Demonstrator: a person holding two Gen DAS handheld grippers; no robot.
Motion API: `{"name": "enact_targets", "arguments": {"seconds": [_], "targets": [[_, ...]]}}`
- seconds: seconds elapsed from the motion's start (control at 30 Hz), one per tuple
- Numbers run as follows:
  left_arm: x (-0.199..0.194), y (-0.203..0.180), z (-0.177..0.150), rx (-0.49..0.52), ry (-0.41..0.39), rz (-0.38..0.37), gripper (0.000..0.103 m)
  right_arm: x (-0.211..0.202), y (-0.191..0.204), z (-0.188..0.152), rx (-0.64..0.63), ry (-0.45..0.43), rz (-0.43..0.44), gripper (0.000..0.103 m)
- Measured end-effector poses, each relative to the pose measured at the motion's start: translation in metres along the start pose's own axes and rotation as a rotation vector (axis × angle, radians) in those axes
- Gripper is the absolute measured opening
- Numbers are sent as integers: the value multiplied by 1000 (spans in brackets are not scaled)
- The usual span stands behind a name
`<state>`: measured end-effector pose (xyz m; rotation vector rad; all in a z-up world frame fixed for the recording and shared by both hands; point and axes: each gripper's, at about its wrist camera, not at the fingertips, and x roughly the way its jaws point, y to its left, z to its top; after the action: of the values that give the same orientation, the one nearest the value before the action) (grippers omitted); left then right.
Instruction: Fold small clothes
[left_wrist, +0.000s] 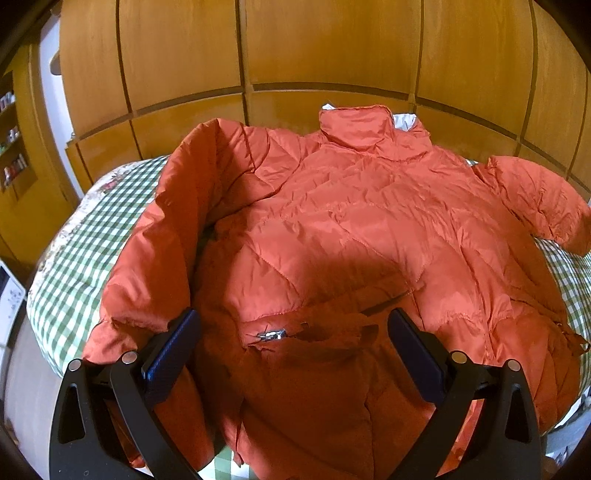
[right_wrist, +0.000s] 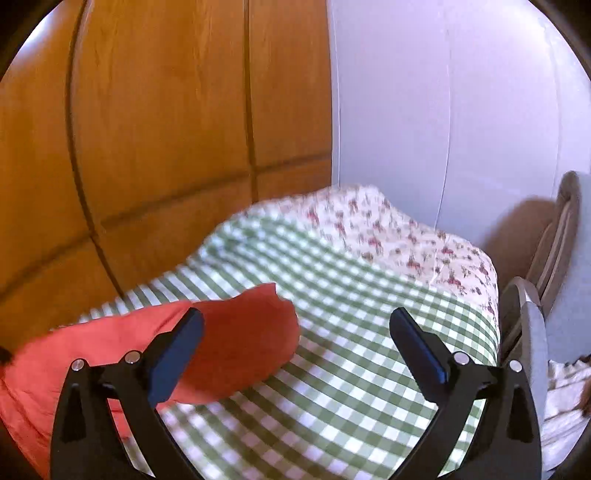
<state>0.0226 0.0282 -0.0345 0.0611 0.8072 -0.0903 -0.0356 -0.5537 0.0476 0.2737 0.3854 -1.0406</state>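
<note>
An orange puffer jacket (left_wrist: 351, 221) lies spread on a green-checked bed cover (left_wrist: 85, 251), collar at the far side, both sleeves out. A zipper pull (left_wrist: 271, 335) shows near the hem. My left gripper (left_wrist: 291, 325) is open above the jacket's near hem, holding nothing. In the right wrist view my right gripper (right_wrist: 295, 325) is open and empty above the checked cover (right_wrist: 351, 332). The end of one orange sleeve (right_wrist: 240, 332) lies by its left finger (right_wrist: 177, 350). This view is blurred.
A wooden wardrobe (left_wrist: 295, 55) stands right behind the bed. A white wall (right_wrist: 443, 110) and a chair (right_wrist: 535, 332) are at the bed's right end. The cover has a floral border (right_wrist: 406, 236). Shelves with small bottles (left_wrist: 11, 147) are at far left.
</note>
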Motion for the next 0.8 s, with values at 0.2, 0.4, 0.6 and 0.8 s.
{"name": "enact_targets", "arguments": {"seconds": [0.2, 0.4, 0.6, 0.8], "targets": [[-6, 10, 7, -42, -22, -49, 100, -62, 102, -52, -293, 35, 436, 101], [-9, 28, 12, -79, -38, -50, 100, -111, 215, -148, -567, 179, 775, 101], [-3, 59, 14, -100, -28, -6, 100, -115, 270, -219, -788, 249, 778, 101], [22, 109, 23, -116, -6, 86, 100, -95, 257, -212, -724, 341, 802, 101]]}}
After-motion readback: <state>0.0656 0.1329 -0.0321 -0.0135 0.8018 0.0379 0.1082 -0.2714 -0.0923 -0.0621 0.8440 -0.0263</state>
